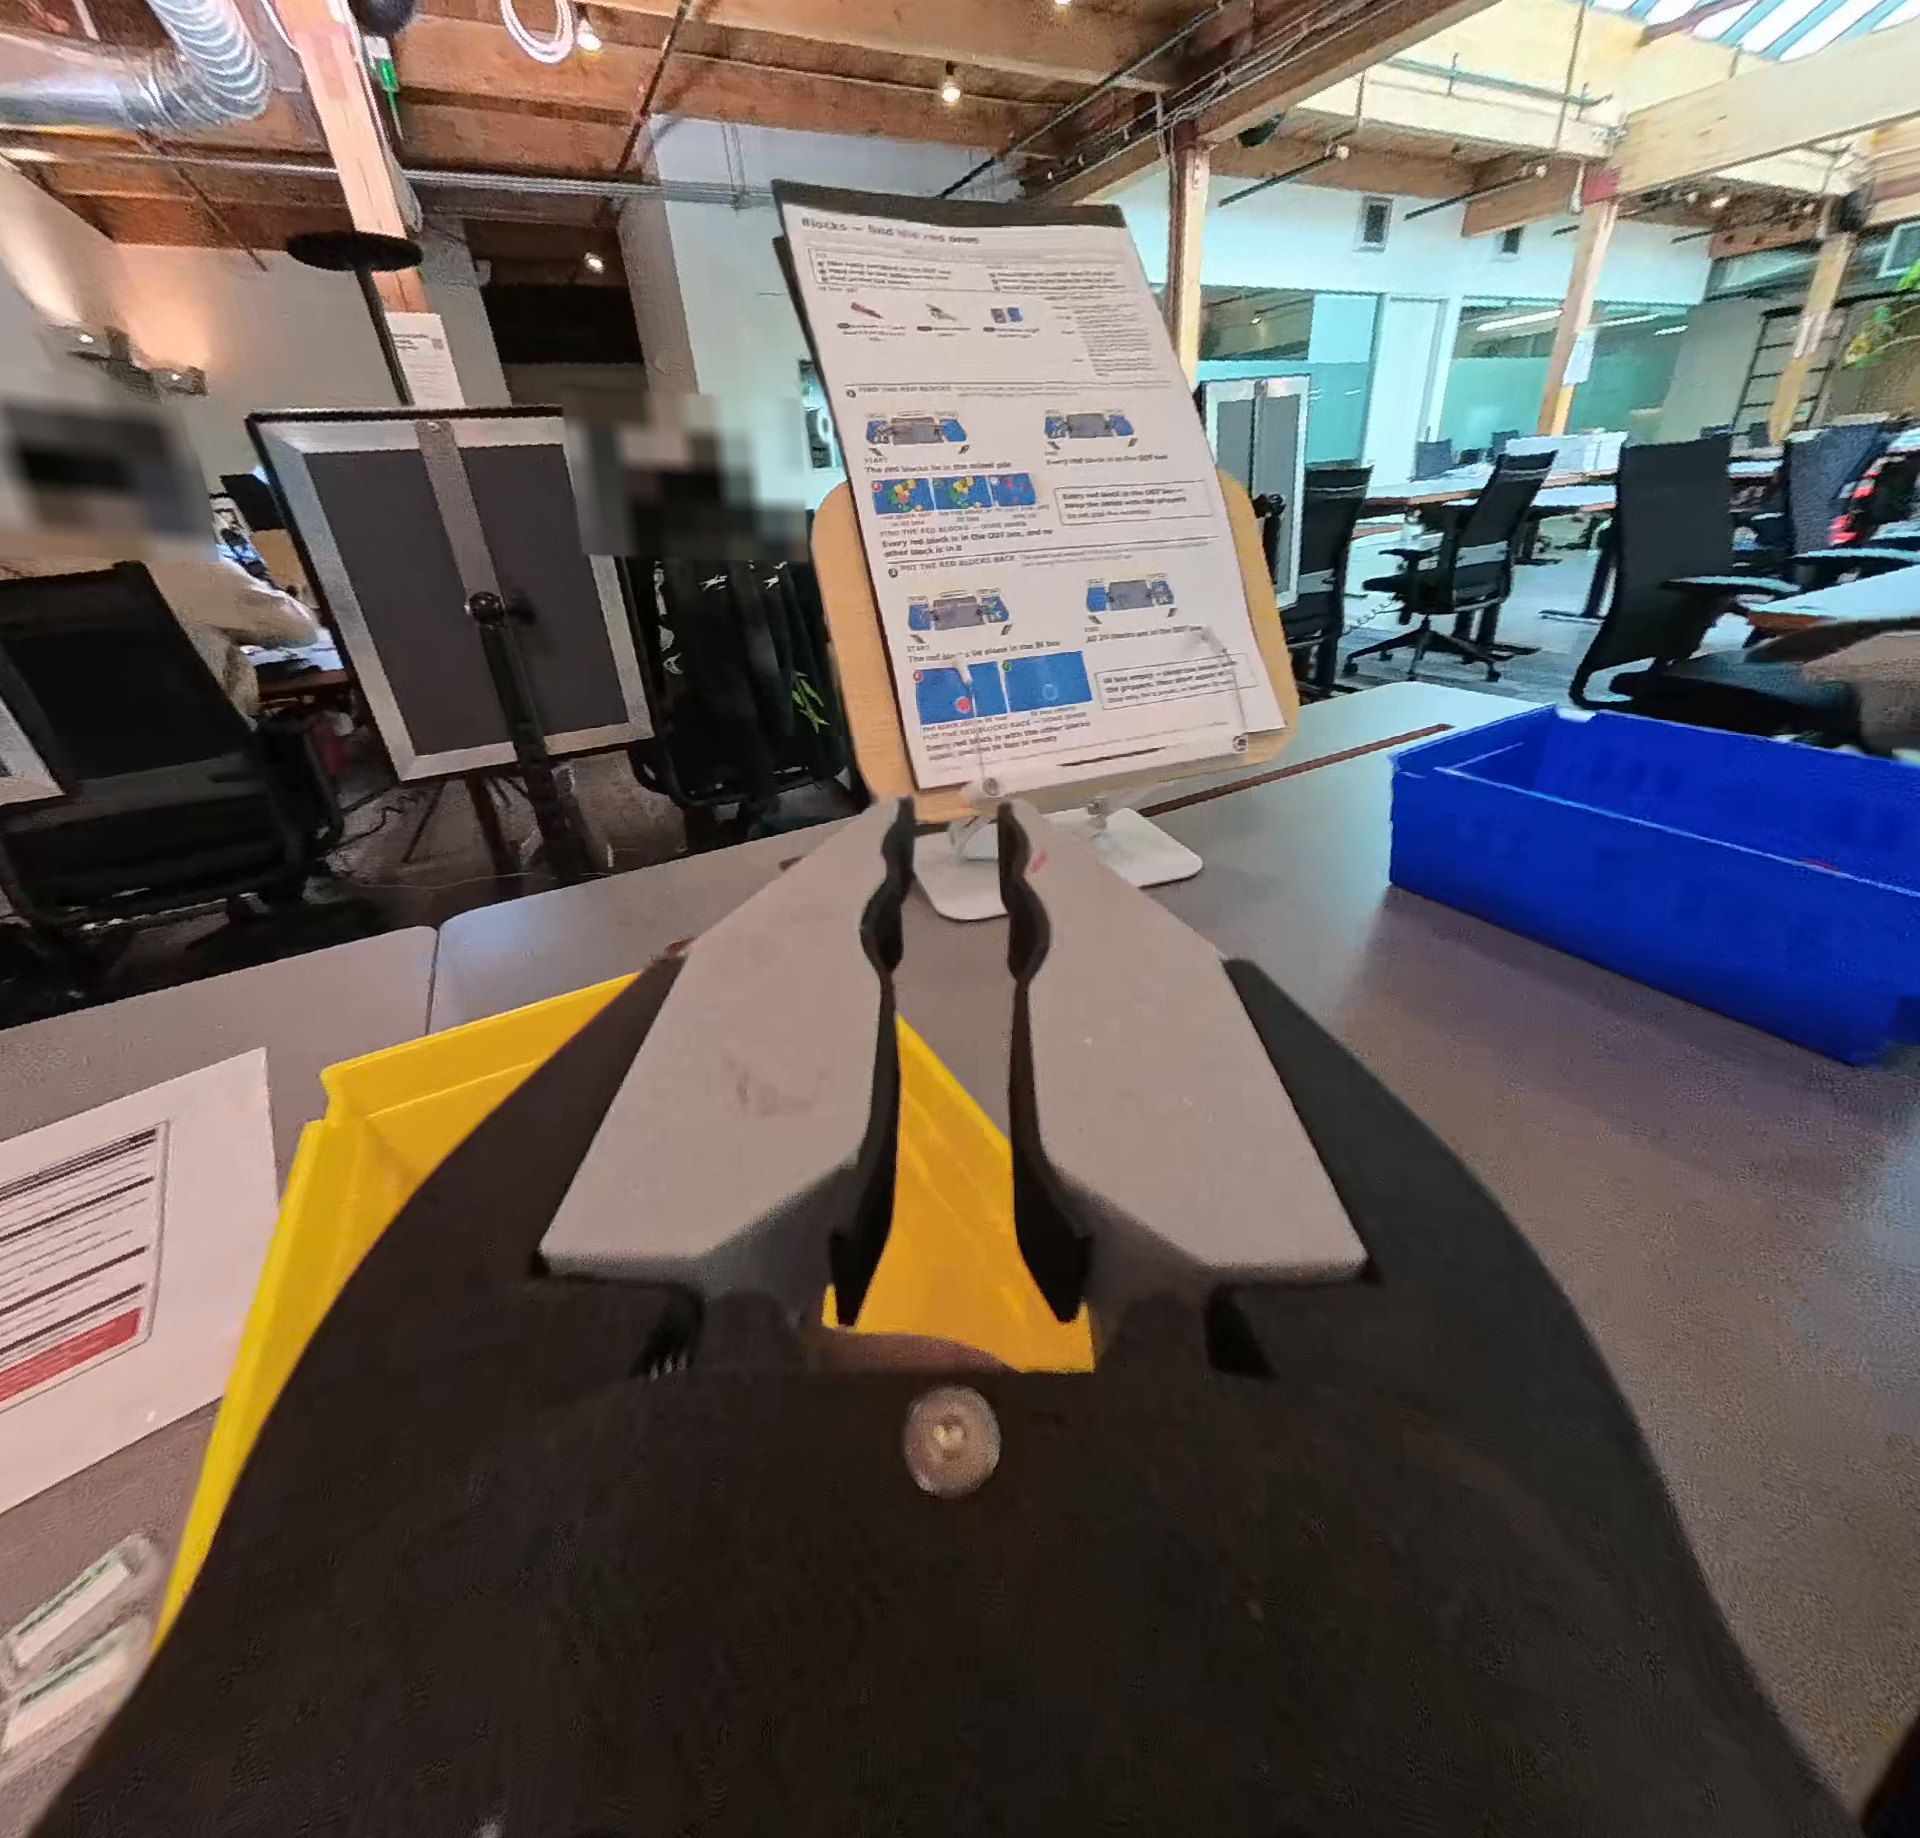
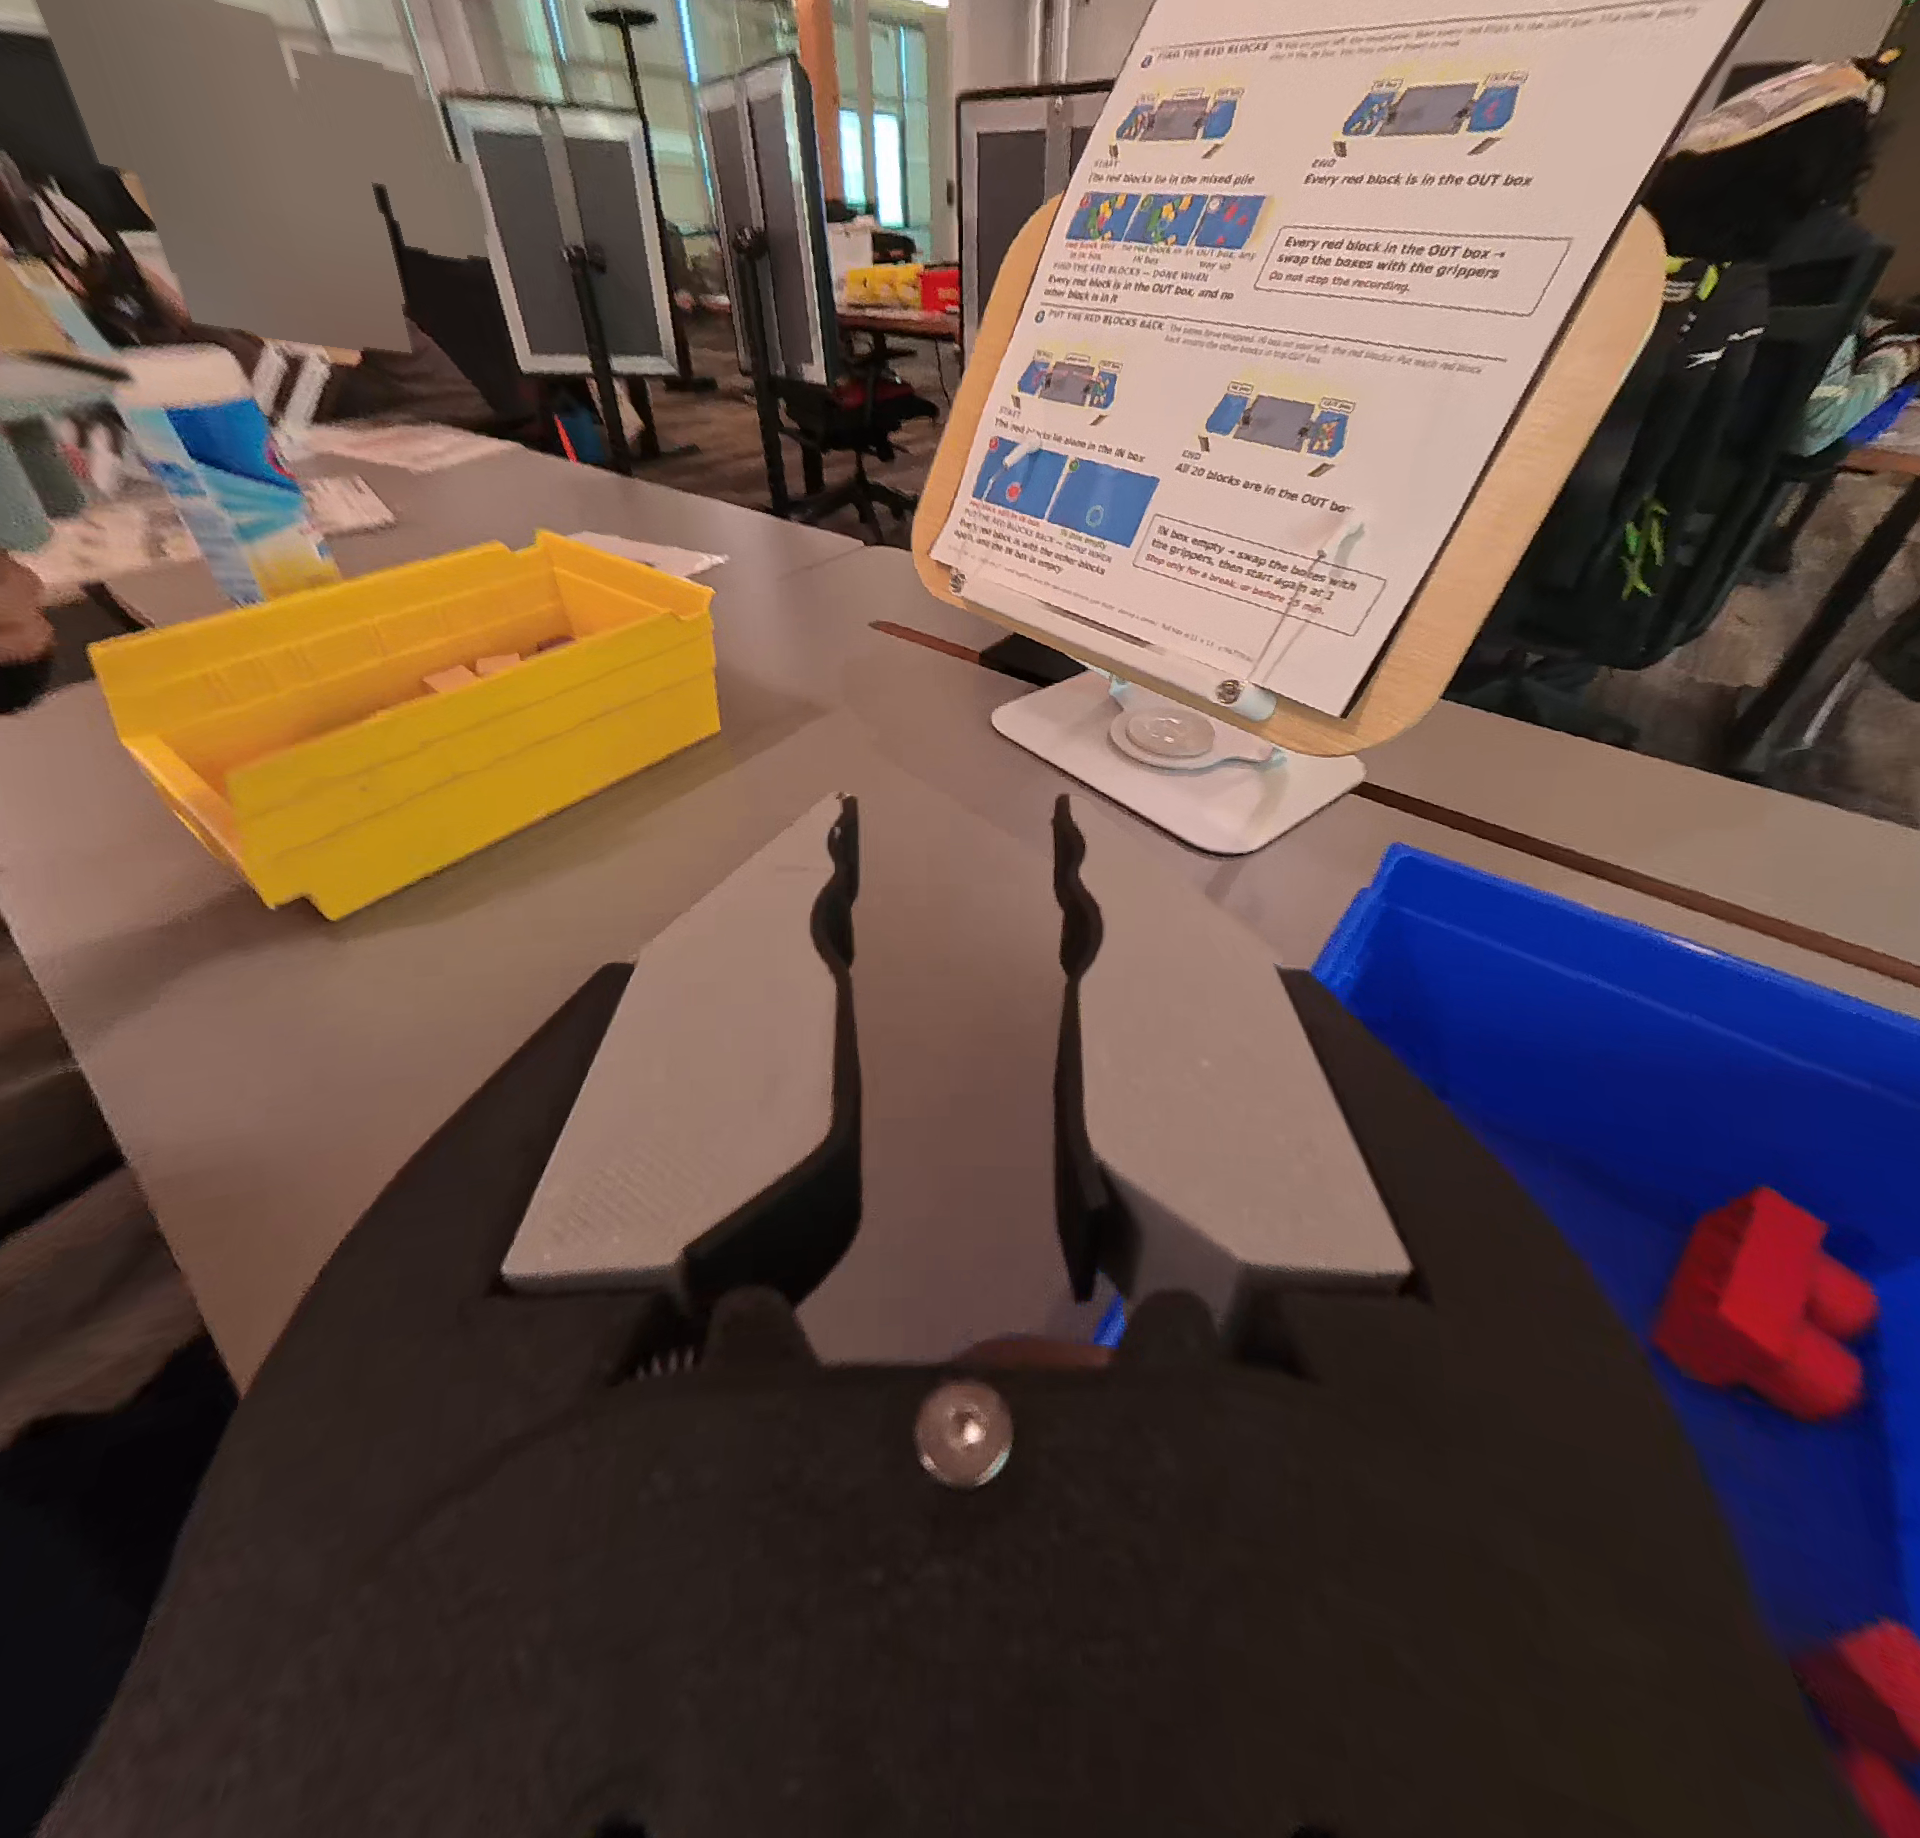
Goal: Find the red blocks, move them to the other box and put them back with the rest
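Grey tabletop (image 2: pixel 520 957) carries the whole setup, with an open office of chairs and partition panels behind it. At the far edge an instruction sheet (image 2: pixel 1299 334) leans on a wooden stand with a white foot (image 2: pixel 1174 780).

To the left sits a yellow bin (image 2: pixel 468 739); a few pale blocks (image 2: pixel 478 668) show inside it. To the right is a blue bin (image 2: pixel 1558 1009), and inside it lie red blocks (image 2: pixel 1766 1310), one clear and more at the lower corner.

Left gripper (image 1: pixel 954 812) hangs over the yellow bin (image 1: pixel 343 1165), its tongs narrowly apart and holding nothing. Right gripper (image 2: pixel 951 812) hangs over the table just beside the blue bin's left wall, its tongs moderately apart and also empty. A printed paper (image 1: pixel 94 1258) lies left of the yellow bin.
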Motion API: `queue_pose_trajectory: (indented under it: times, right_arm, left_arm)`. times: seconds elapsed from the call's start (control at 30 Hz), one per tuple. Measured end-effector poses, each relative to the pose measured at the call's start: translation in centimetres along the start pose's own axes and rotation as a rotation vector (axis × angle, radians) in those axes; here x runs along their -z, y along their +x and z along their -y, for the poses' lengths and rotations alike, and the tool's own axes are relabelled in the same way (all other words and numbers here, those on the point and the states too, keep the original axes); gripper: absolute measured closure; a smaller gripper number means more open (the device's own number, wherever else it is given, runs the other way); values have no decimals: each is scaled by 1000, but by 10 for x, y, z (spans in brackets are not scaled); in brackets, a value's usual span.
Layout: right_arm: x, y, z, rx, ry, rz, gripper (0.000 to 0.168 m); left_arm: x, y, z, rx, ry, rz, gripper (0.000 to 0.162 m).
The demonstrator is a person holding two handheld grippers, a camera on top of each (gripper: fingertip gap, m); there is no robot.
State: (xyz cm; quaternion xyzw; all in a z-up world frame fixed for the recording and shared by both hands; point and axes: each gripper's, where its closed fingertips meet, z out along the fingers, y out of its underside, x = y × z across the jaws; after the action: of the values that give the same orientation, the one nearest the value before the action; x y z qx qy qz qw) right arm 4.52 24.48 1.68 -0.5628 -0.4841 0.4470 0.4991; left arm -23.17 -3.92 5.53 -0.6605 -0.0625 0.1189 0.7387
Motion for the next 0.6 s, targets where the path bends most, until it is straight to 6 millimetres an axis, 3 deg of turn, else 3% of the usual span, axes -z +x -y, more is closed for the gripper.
queue_pose_trajectory:
  times: [0.1,0.17,0.3,0.47,0.6]
  right_arm:
    - [-15,-6,-9,-90,17,49,116]
    - [-25,-11,-12,-110,-4,73,107]
    - [-34,-25,0,-64,9,83,104]
    - [-30,-28,3,20,-9,52,104]
    - [-15,-14,-5,76,-76,-5,101]
  left_arm:
    - [0,-6,-8,-75,-44,41,143]
    - [3,0,-5,-56,-32,-22,138]
    - [13,6,9,-61,22,-71,138]
    - [19,-9,12,-111,18,12,139]
    - [12,-17,10,-89,22,54,141]
